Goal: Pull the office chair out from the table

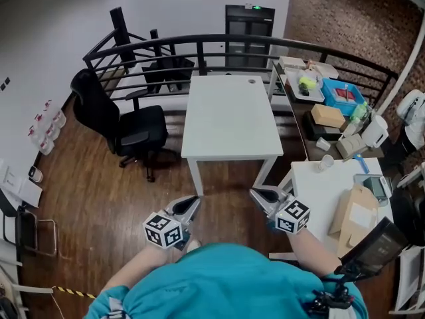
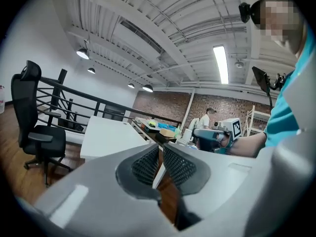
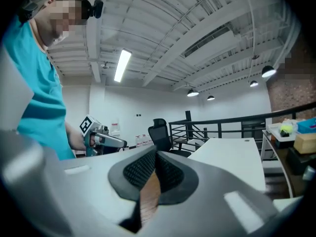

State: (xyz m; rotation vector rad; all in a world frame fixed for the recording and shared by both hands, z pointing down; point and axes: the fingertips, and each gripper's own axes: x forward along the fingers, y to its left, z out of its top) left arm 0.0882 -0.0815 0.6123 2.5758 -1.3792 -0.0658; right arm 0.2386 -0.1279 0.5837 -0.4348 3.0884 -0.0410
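We hold our left gripper (image 1: pixel 192 202) and right gripper (image 1: pixel 258 194) near the white table (image 1: pixel 229 121), both jaw pairs closed on nothing, while the black office chair (image 1: pixel 133 130) stands apart at the table's left, beside the railing (image 1: pixel 199 42).

Your surroundings, non-task items:
- black railing (image 1: pixel 199 37), far side
- blue tray (image 1: pixel 343 96), cardboard box (image 1: pixel 327 115), right
- white tabletop (image 1: pixel 322 195), near right
- bottles (image 1: pixel 48 128), left wall
- wood floor (image 1: pixel 99 198)

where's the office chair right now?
Head view, upper left: the black office chair stands on the wood floor off the white table's left side, with a gap between them, and the black railing behind it.
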